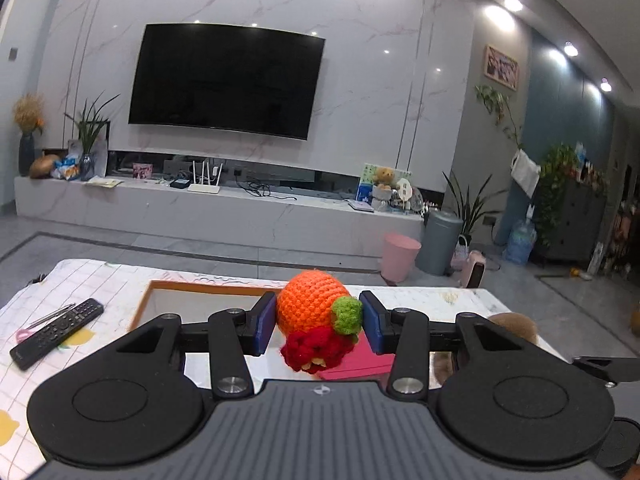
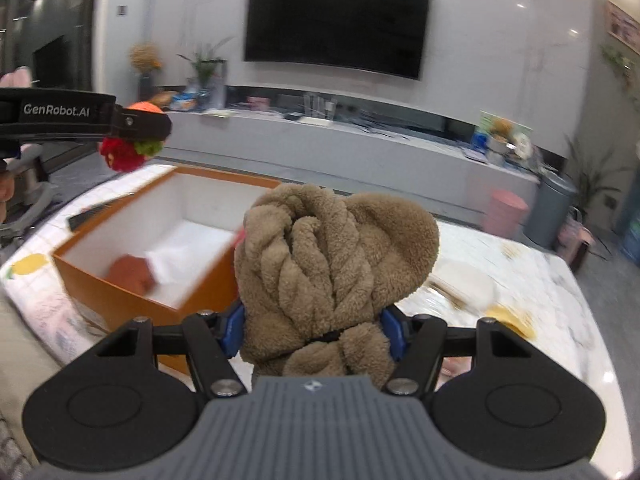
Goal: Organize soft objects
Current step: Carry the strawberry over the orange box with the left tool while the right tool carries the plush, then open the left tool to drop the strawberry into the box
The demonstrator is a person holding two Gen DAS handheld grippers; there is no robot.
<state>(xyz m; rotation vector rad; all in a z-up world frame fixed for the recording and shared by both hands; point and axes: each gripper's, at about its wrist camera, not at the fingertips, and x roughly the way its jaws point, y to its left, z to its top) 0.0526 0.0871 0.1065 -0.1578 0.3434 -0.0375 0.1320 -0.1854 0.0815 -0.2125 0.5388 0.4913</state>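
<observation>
My left gripper (image 1: 318, 326) is shut on an orange crocheted fruit toy (image 1: 310, 306) with a green leaf and a red knitted piece hanging below it. It hangs above the table, near the orange box (image 1: 208, 286). The right wrist view shows the same left gripper (image 2: 136, 126) at upper left, carrying the crocheted toy (image 2: 124, 154) above the box's far corner. My right gripper (image 2: 314, 336) is shut on a brown fleece plush bundle (image 2: 332, 264), lifted over the table to the right of the orange box (image 2: 120, 304). The box has white walls inside and an orange-red soft item (image 2: 132, 272) on its floor.
A black remote (image 1: 56, 334) lies on the patterned tablecloth at left. A pink flat item (image 1: 356, 362) lies under the left gripper. Beyond the table stand a pink bin (image 1: 400, 256), a grey bin (image 1: 442, 242) and a TV console (image 1: 216, 204). A yellow-patterned spot (image 2: 512, 322) marks the table at right.
</observation>
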